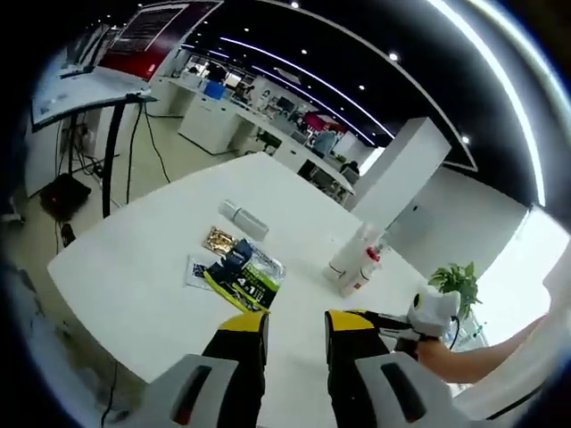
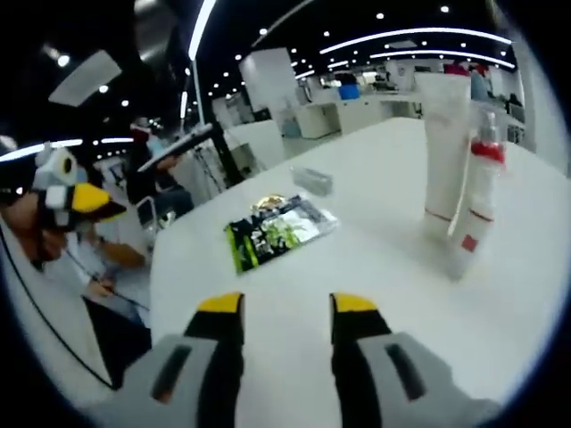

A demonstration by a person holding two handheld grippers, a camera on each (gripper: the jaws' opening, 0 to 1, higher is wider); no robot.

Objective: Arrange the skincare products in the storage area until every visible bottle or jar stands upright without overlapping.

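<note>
Jaws spread, both grippers – L (image 1: 296, 323) / R (image 2: 287, 305) | packet (image 1: 245, 275) reads "4.1" | tubes (image 2: 445, 152) upright

A large open-plan office: beyond the white table (image 1: 134, 267) run rows of desks (image 1: 223, 120), ceiling strip lights (image 1: 294, 76) and a display screen (image 1: 85, 76).

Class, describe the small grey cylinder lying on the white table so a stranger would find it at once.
Start at the white table and find the flat sachets near its middle. Just beyond them, towards the far edge, lies the grey cylinder. Unlike the two upright white bottles, it lies on its side and is plain grey.
</note>
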